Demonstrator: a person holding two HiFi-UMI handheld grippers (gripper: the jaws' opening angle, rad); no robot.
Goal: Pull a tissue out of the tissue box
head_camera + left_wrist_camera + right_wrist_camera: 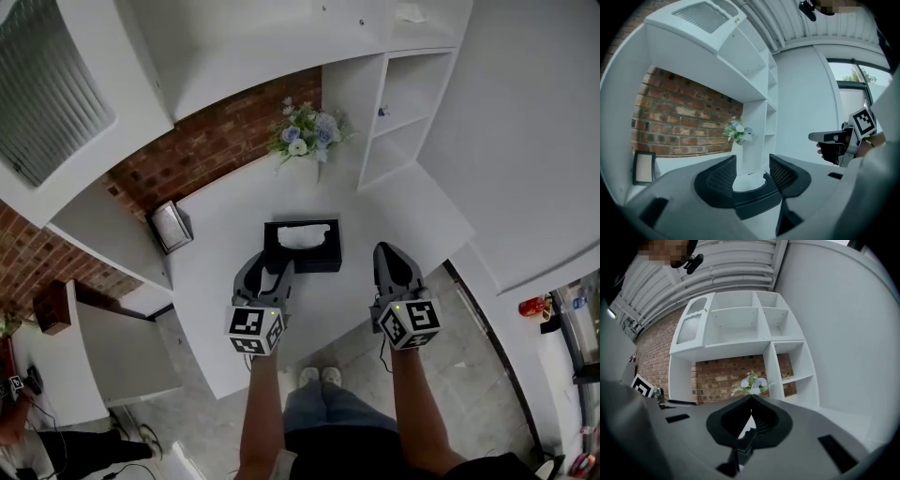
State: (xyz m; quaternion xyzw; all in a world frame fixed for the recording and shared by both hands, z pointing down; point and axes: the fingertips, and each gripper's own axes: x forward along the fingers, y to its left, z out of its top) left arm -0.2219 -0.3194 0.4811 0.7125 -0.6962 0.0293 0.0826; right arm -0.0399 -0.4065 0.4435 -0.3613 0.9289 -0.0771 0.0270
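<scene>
We see the left gripper [271, 269] [751, 171] with jaws spread apart at the 7 o'clock corner of the black tissue box [324, 260] [757, 200], its white tissue [301, 236] [748, 182] showing between them. At the box's 4 o'clock, over the white table [225, 220], the right gripper [388, 253] [751, 402] has its jaws pressed together on nothing.

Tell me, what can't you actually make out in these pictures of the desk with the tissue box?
- Head view: the near left corner of the tissue box, covered by the left gripper.
- Left gripper view: the box's sides, hidden behind the gripper's own body; only its top and tissue show.
- Head view: the small thing on the shelf, too small to name.
- Head view: what the frame holds, too small and glary.
</scene>
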